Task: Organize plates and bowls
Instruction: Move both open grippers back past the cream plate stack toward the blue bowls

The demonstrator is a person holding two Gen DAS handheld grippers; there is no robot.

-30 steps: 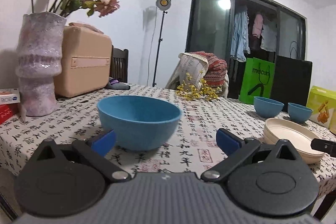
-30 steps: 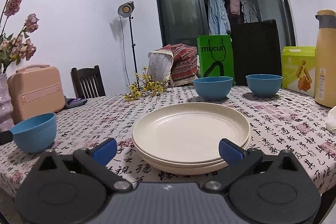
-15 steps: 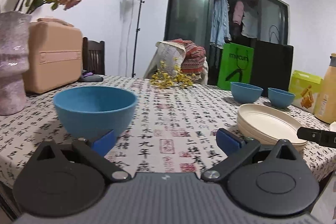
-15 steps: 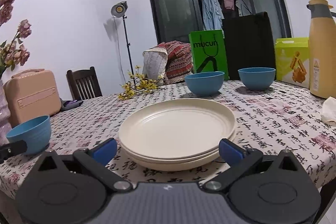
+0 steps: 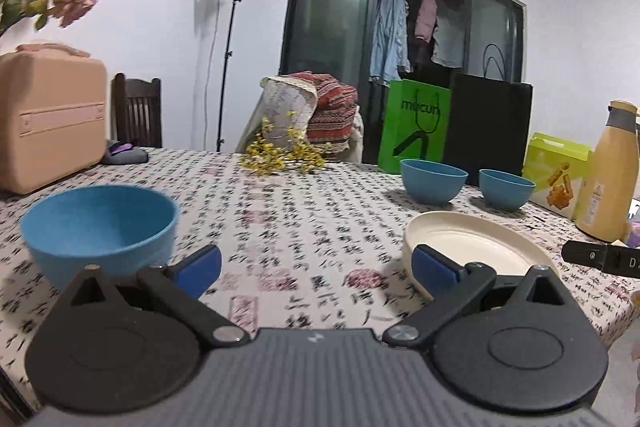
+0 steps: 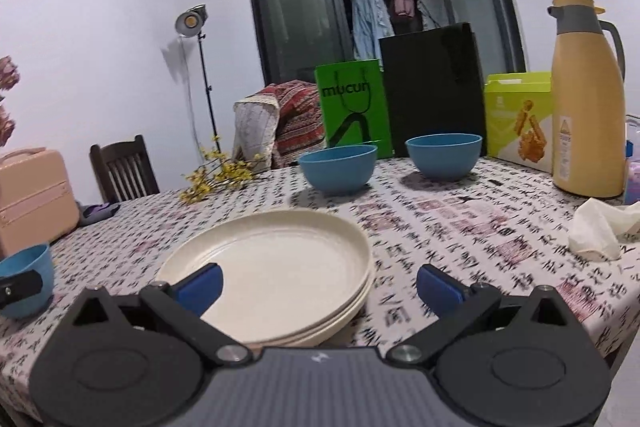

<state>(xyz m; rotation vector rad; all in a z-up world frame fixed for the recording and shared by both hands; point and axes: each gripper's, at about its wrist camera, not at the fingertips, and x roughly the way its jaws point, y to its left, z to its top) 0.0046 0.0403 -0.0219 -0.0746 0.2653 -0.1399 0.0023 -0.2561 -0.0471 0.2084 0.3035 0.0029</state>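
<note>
A blue bowl (image 5: 100,227) stands on the patterned tablecloth at the near left; it also shows in the right wrist view (image 6: 26,279). A stack of cream plates (image 6: 272,267) sits near the front edge, and shows in the left wrist view (image 5: 476,247). Two more blue bowls (image 6: 338,167) (image 6: 443,155) stand further back. My left gripper (image 5: 316,267) is open and empty, between the near bowl and the plates. My right gripper (image 6: 318,285) is open and empty, low over the right half of the plate stack.
A yellow thermos (image 6: 588,99), a green snack box (image 6: 518,119), green (image 6: 354,107) and black bags stand at the back right. A crumpled tissue (image 6: 600,227) lies right. A pink case (image 5: 52,115) and flowers stand left. Yellow sprigs (image 5: 286,155) lie mid-table.
Both grippers have swung to the right: the near blue bowl has slid to the left of the left view and the plate stack to the left of the right view. Both stay open.
</note>
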